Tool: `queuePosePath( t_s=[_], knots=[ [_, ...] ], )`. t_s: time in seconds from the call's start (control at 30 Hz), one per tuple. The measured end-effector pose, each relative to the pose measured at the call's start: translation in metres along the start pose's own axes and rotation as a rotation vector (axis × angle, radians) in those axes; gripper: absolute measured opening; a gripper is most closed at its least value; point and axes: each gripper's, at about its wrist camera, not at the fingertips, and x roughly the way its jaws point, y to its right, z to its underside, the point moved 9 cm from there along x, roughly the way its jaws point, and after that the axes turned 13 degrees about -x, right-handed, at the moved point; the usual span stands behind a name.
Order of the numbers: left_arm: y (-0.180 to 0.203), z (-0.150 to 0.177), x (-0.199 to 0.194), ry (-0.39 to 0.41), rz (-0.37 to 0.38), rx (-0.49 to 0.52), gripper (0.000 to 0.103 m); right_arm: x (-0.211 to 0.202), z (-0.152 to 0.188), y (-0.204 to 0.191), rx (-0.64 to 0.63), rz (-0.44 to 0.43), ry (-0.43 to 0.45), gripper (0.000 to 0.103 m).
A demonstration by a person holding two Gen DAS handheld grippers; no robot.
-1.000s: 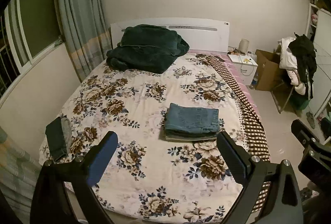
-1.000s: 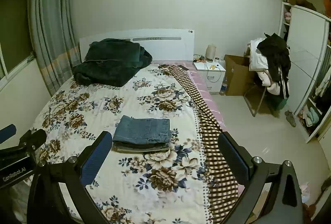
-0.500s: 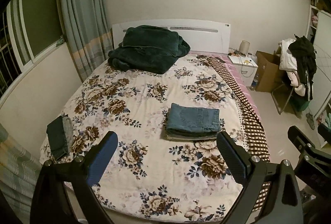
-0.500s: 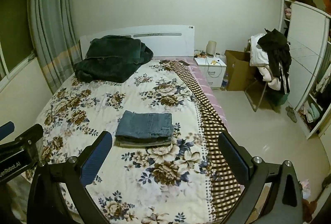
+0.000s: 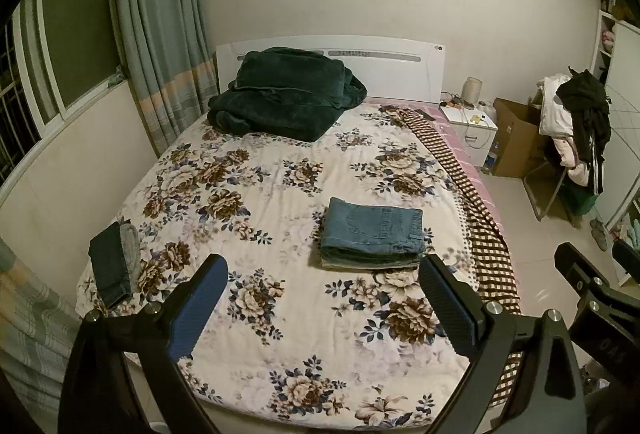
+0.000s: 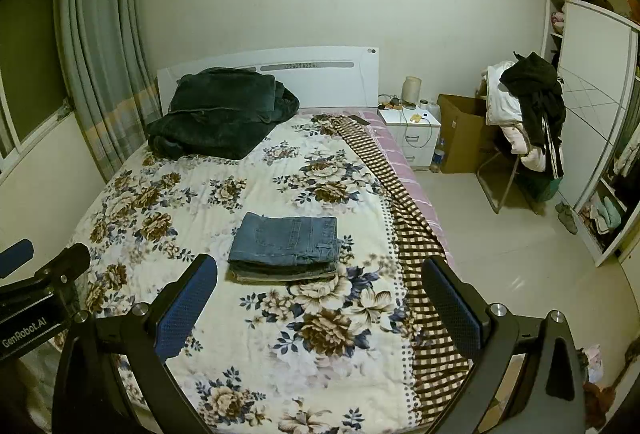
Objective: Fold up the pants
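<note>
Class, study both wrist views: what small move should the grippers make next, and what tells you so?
Probably move the left gripper toward the dark pants at the bed's left edge. Both it and the right gripper are open and empty, and the folded jeans already sit squared on a stack.

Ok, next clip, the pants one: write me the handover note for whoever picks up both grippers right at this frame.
Left gripper: open, empty, held above the foot of the bed.
Right gripper: open, empty, also above the foot of the bed.
Folded jeans: top of a neat stack right of the bed's centre, with other folded pieces under them.
Dark folded garment: at the bed's left edge, a grey piece beside it.
Done: the jeans look fully folded and set down.
Left: no unfolded pants are visible on the bed; whether the dark garment needs refolding or stacking cannot be told from here.
</note>
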Motion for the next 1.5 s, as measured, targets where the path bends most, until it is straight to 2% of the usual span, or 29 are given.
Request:
queuePosePath(
  t_s=[0.6, 1.5],
  knots=[
    [0.0059, 0.0005, 0.0007, -0.012, 0.006, -0.003, 0.098, -0.0048, 0.0009, -0.004, 0.001, -0.006, -0.006, 0.103],
    [-0.0016, 0.0032, -0.0075, 0.022, -0.019, -0.021, 0.098, -0.0053, 0.0013, -0.0084, 0.003, -0.004, -0.006, 0.103]
  ],
)
